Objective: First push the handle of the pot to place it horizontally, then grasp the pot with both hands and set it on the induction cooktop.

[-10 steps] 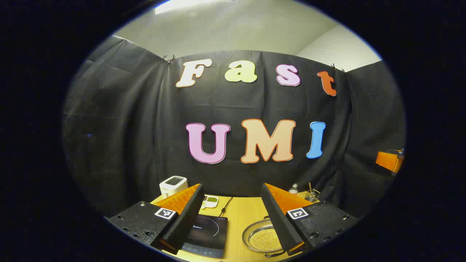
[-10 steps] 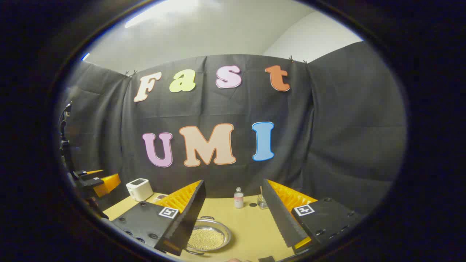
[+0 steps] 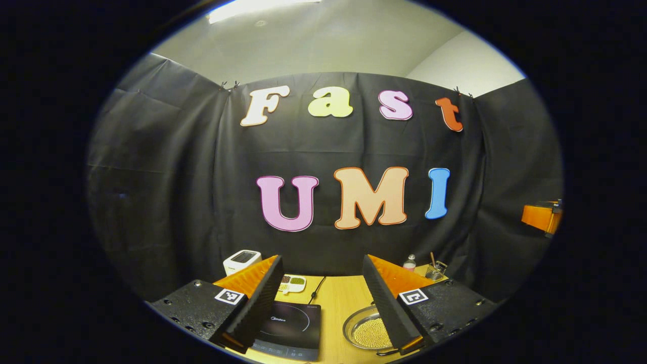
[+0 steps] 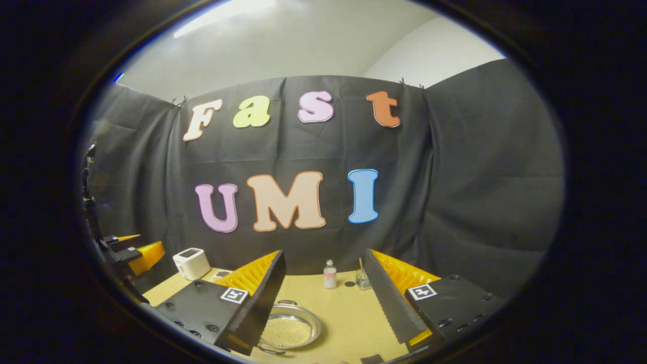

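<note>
Two grippers were held high above the bench (image 4: 349,313), and both had their jaws spread wide with nothing between them. The left gripper (image 3: 323,303) looked down toward the induction cooktop (image 3: 290,328), and the pot (image 3: 371,331) lay just to the right of it, apart from it. Since half a second before, the cooktop and the pot had slid a little up in the left gripper view, so we judged that this hand was tilting downward. The right gripper (image 4: 326,311) had hardly moved; the pot (image 4: 288,328) sat below its left finger. We judged that the handle push was not yet begun. A toaster (image 4: 191,263) and a small bottle (image 4: 329,274) stood near the back.
</note>
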### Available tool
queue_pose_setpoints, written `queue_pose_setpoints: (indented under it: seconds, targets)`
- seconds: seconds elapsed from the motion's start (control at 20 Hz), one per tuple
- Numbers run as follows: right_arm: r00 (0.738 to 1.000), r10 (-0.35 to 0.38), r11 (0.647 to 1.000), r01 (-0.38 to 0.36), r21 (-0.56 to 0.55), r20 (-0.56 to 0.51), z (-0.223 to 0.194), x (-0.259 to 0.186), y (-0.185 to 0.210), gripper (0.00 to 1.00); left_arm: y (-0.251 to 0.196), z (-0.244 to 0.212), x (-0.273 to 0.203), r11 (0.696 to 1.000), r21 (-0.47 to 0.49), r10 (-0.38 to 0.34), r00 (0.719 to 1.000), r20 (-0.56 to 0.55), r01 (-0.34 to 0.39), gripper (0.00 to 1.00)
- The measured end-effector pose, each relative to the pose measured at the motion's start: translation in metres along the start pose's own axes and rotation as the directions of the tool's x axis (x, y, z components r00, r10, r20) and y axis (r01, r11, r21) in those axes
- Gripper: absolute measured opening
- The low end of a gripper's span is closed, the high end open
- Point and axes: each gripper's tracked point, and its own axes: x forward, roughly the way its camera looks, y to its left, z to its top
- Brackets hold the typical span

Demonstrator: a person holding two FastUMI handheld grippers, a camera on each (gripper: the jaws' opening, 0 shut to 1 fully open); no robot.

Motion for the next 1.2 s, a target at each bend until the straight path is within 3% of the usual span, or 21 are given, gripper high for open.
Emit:
queue_pose_setpoints:
  seconds: [0.55,0.95,1.05,1.1,1.2]
  targets:
    - [0.999,-0.034,0.999,0.034,0.029,-0.026,-0.006,-0.035,0.04,0.92,0.04,-0.017,-0.011,1.0,0.006,-0.029,0.999,-0.024,0.029,0.92]
    - [0.993,-0.105,0.994,0.107,0.031,-0.059,-0.02,-0.061,0.055,0.91,0.037,-0.031,-0.005,0.992,-0.021,-0.127,0.991,-0.04,0.126,0.95]
    - [0.987,-0.141,0.989,0.143,0.024,-0.075,-0.029,-0.063,0.053,0.67,0.041,-0.033,-0.003,0.989,-0.017,-0.145,0.988,-0.044,0.145,0.92]
    - [0.984,-0.156,0.987,0.158,0.021,-0.087,-0.036,-0.06,0.054,0.65,0.044,-0.036,-0.004,0.989,-0.016,-0.149,0.988,-0.045,0.148,0.92]
    - [0.979,-0.165,0.985,0.169,0.027,-0.118,-0.05,-0.065,0.06,0.47,0.051,-0.039,-0.007,0.988,-0.016,-0.151,0.987,-0.051,0.151,0.92]
